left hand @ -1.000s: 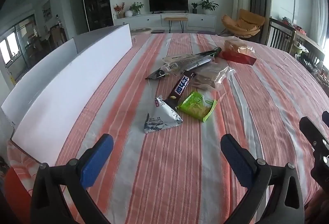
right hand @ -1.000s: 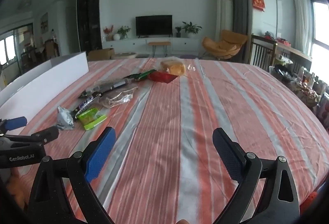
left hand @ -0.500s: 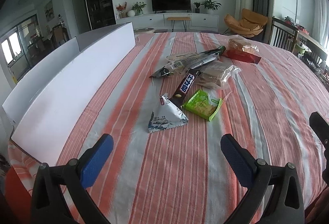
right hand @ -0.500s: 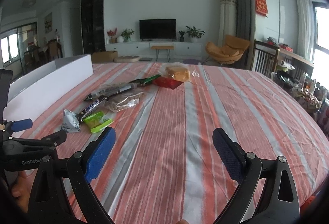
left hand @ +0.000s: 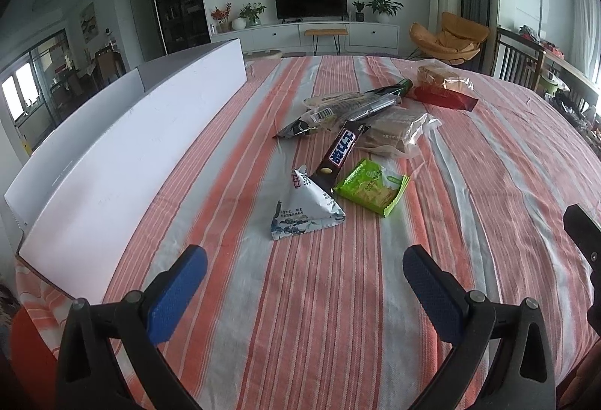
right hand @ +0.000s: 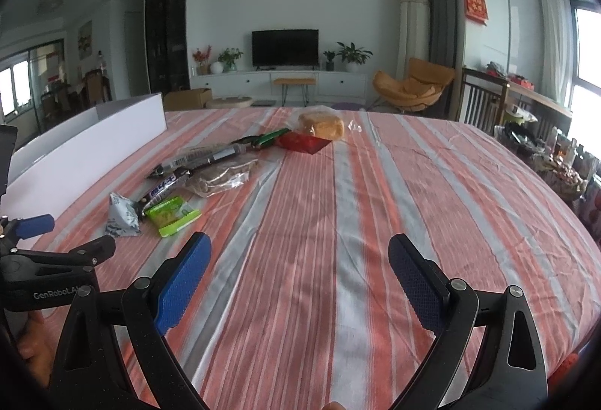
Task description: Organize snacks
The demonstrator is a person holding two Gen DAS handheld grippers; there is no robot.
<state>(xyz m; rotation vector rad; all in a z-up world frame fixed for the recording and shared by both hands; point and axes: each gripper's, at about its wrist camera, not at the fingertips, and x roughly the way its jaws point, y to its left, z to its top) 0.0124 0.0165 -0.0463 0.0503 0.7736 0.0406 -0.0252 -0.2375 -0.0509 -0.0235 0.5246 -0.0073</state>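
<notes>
Snacks lie in a loose heap on the striped tablecloth. Nearest my left gripper is a white triangular pouch, then a green cracker packet and a dark chocolate bar. Behind them are a clear biscuit bag, long dark wrappers, a red packet and bagged bread. The left gripper is open, empty, a short way in front of the pouch. My right gripper is open and empty over bare cloth, right of the green cracker packet and the pouch.
A long white box with low walls runs along the table's left side. The left gripper's body shows at the left edge of the right wrist view. Chairs and a cluttered shelf stand beyond the table's right edge.
Both grippers have shifted slightly forward and tilted, so the snacks sit a little closer in the left view. Both stay open. Nothing on the table has moved.
</notes>
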